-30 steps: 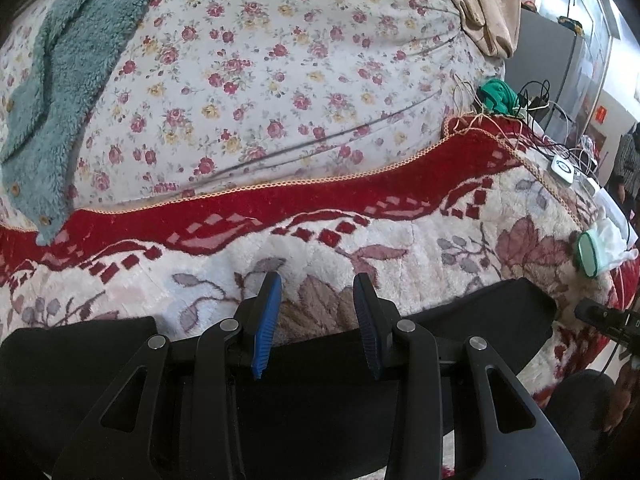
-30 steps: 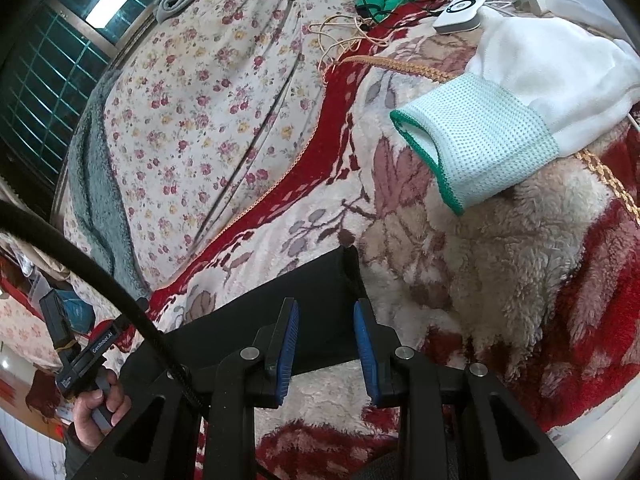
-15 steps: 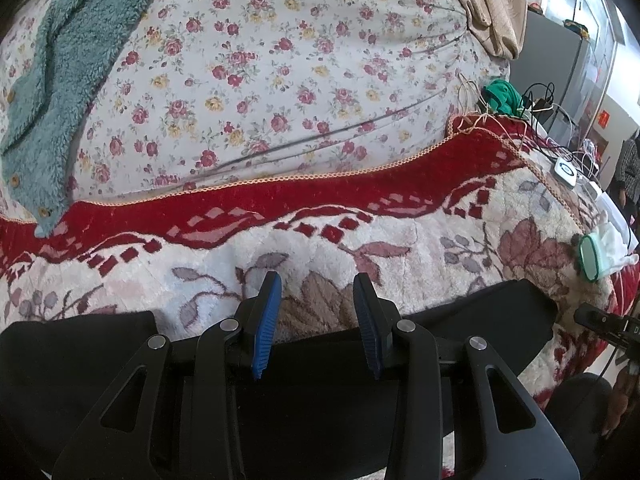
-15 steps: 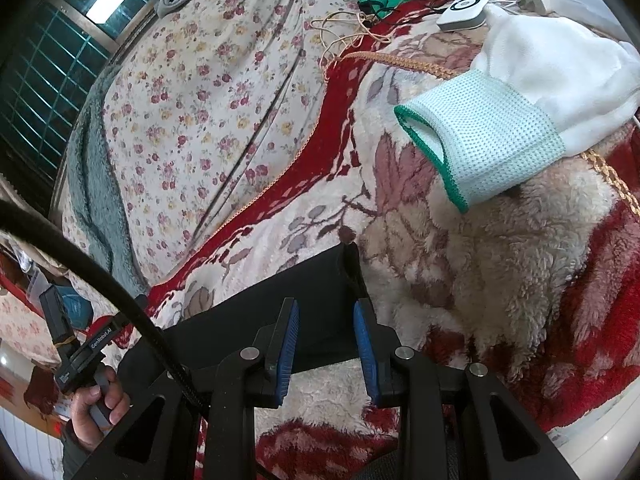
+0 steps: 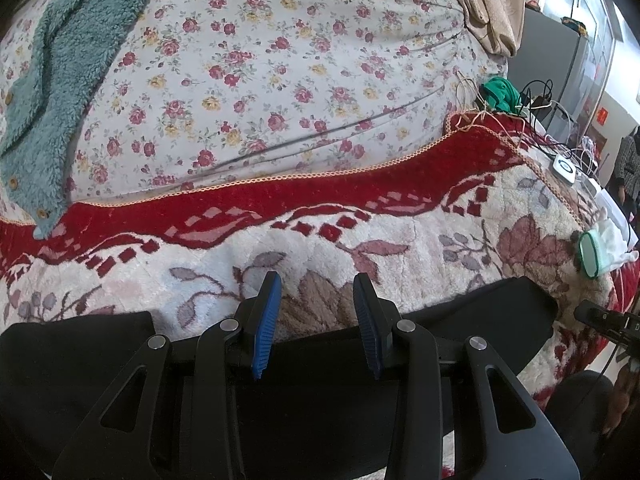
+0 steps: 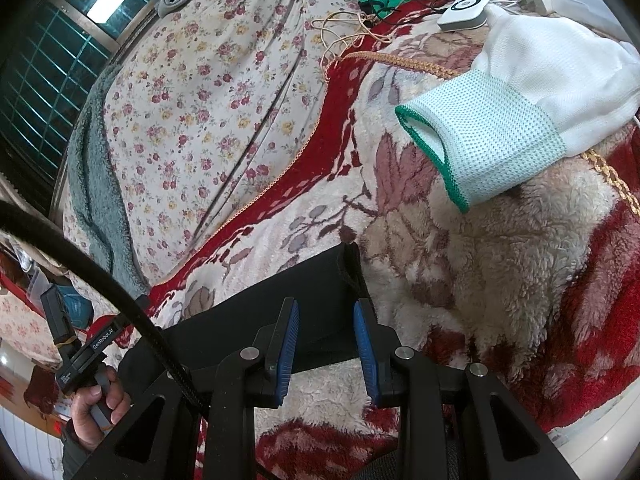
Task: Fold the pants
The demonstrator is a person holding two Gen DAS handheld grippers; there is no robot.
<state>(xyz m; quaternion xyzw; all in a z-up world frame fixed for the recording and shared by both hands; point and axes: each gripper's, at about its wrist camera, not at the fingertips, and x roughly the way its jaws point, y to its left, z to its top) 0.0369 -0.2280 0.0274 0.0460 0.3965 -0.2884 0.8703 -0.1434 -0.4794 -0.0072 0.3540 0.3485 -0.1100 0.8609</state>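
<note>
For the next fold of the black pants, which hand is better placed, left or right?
Probably the right. The right gripper has open jaws over the end corner of the black pants; the left gripper hangs over their middle edge.

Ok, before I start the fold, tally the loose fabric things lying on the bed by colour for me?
Black: 1, the pants
Teal: 1, the fleece garment
White with mint-green cuff: 1, the glove
Green: 1, the bundled cloth by the cables
Beige: 1, the cloth at the far corner
Total: 5
</note>
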